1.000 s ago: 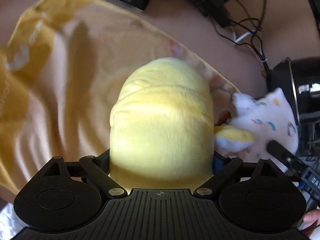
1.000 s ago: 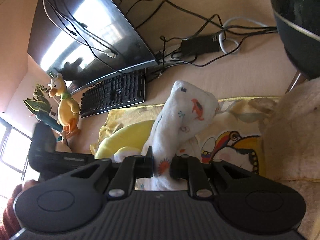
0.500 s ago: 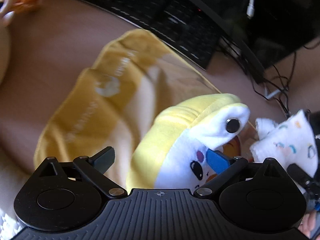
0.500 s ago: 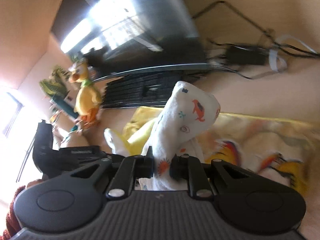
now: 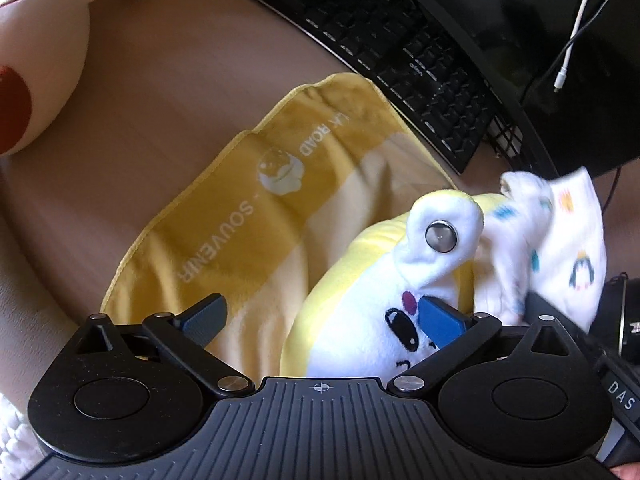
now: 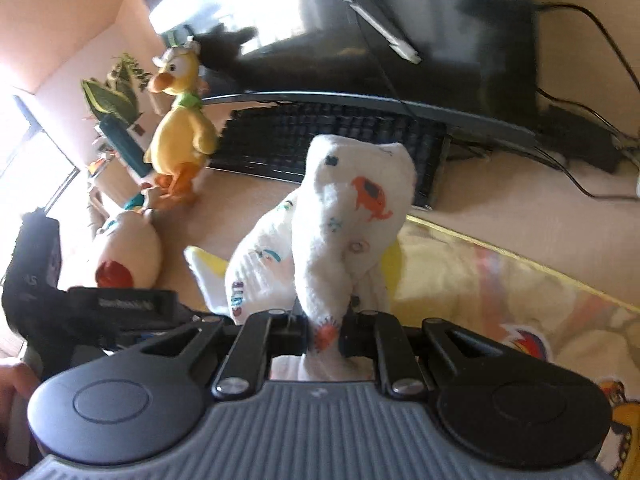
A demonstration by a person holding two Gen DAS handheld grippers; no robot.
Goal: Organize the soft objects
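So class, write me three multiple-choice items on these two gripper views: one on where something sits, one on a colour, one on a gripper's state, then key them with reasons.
1. Where is the yellow plush?
A. on the yellow towel
B. on the keyboard
C. on the monitor

2. What colour is the standing duck toy?
A. blue
B. yellow
C. grey

3. What is the right gripper doing?
A. open, empty
B. shut on the duck
C. shut on the white printed cloth

Key: A, towel shows beneath and beside the plush; B, its body is yellow; C, the jaws pinch the cloth's lower end.
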